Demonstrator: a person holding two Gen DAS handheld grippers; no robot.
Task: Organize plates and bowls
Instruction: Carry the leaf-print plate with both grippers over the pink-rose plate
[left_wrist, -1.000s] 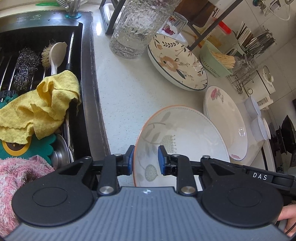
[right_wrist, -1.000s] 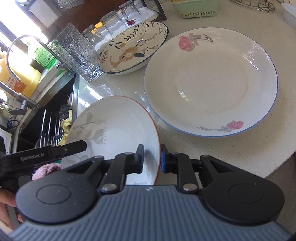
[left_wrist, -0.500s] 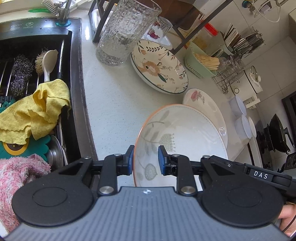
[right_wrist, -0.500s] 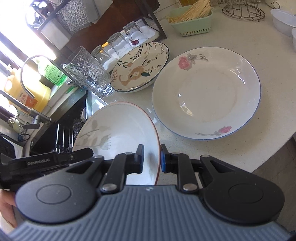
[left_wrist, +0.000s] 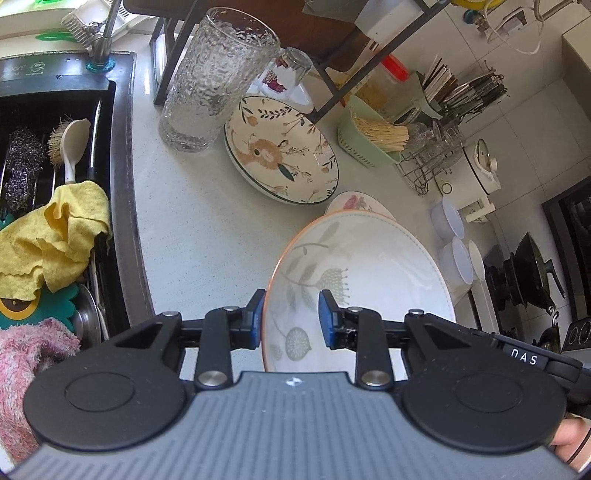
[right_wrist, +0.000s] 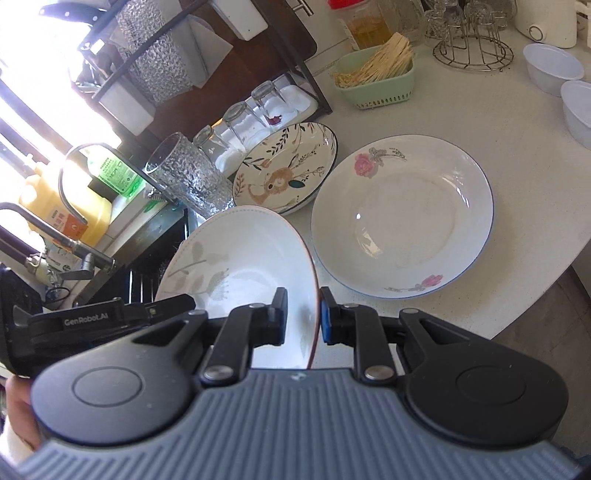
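Note:
A white bowl with grey leaf print and an orange rim is held off the counter, tilted. My left gripper is shut on its near rim. My right gripper is shut on the opposite rim of the same bowl. A white plate with pink roses lies flat on the counter to the right; in the left wrist view it is mostly hidden behind the bowl. A cream floral plate with a dark rim lies further back.
A tall textured glass stands behind the floral plate. The sink to the left holds a yellow cloth and brushes. Small white bowls, a green basket and a wire rack stand at the back right.
Both grippers have lifted the leaf-print bowl higher and toward the rose plate; the counter and plates look farther away than a second ago.

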